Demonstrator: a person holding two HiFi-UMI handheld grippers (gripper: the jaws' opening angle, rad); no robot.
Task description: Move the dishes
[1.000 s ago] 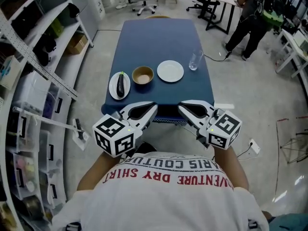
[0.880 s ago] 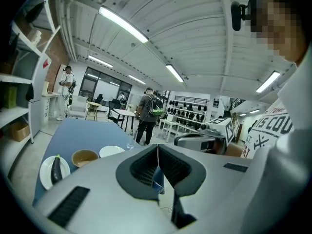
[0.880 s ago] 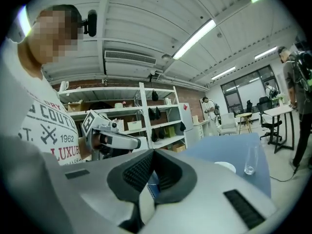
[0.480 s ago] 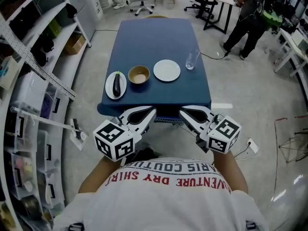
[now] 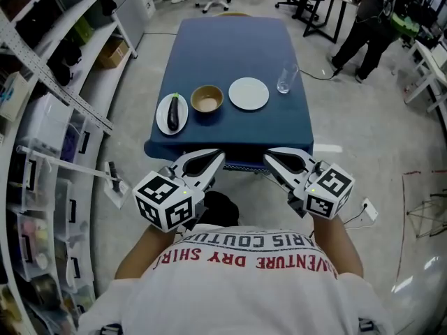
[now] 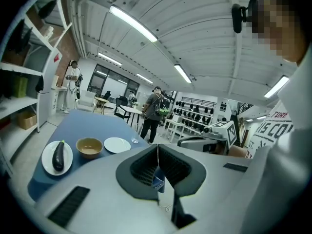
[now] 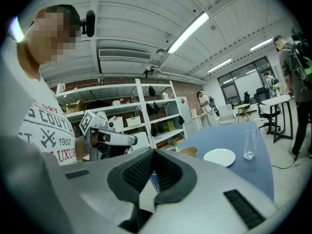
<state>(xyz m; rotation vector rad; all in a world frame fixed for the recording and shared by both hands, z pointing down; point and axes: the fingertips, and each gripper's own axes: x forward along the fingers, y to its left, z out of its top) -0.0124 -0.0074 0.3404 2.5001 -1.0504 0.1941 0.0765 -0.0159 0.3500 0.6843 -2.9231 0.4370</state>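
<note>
Here we stand at the near end of the blue worktop (image 5: 230, 47) with both tools held in close to the body, short of its edge. The left tool (image 5: 221, 155) is pressed together with nothing in it, and the right tool (image 5: 267, 153) is pressed together and empty too.

The dishes sit in a row near our end: a white plate (image 5: 163, 118) carrying an aubergine (image 5: 173, 114), just beside it a tan bowl (image 5: 207, 99), then an empty plate (image 5: 248, 93), and a glass (image 5: 284, 81) out towards the right edge.

That row would suit dishes waiting to be carried off just as well as dishes already set down, so we won't call it.

For any dish we do go for, we reckon the tool must be spread before it meets a rim. The plates lie flat and thin, so we'd come in low at the near rim. The loaded plate wants to be kept level, or the aubergine may roll
</note>
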